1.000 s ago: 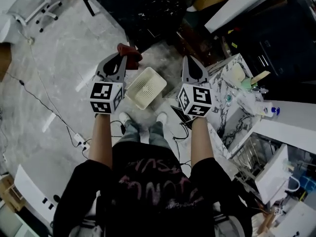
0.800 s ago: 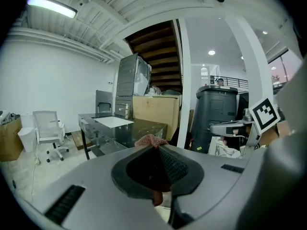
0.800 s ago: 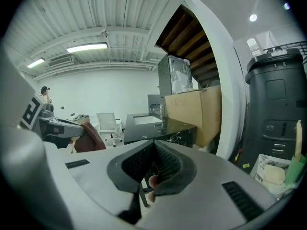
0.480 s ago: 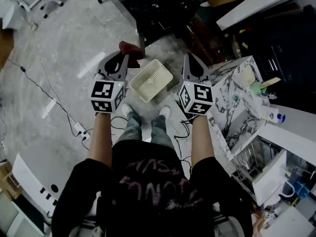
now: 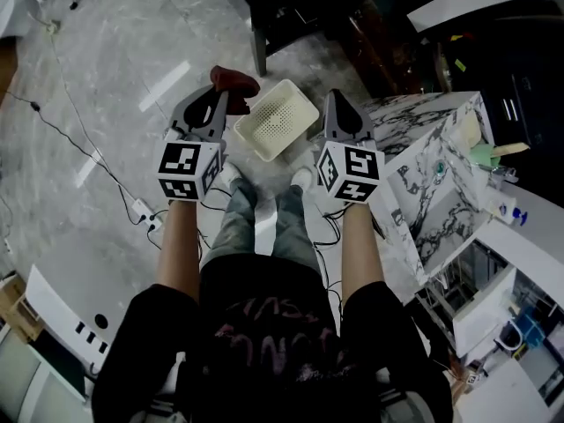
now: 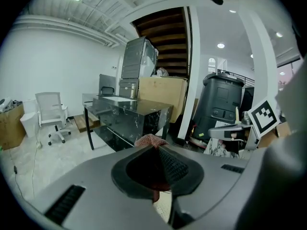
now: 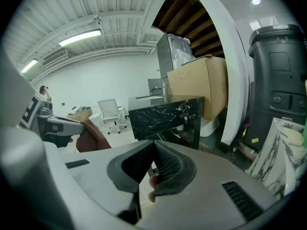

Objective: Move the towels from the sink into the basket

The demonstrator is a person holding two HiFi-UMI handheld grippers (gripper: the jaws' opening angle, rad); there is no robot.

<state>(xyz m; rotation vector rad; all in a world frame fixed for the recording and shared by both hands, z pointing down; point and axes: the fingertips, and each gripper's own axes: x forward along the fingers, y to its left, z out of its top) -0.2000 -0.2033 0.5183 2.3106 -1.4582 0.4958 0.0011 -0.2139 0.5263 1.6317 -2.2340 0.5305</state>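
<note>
Closer now than a second ago, the basket (image 5: 276, 119) lies on the floor; left tongs (image 5: 218, 100) pinch the red towel (image 5: 234, 81) (just beside its rim, seen from above), right tongs (image 5: 336, 102) pressed together, empty.

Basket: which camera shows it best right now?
Head view: the whole cream basket sits on the floor, rim and inside visible. Left gripper view catches only a sliver of its mesh, low in the frame; right gripper view shows none clearly.
</note>
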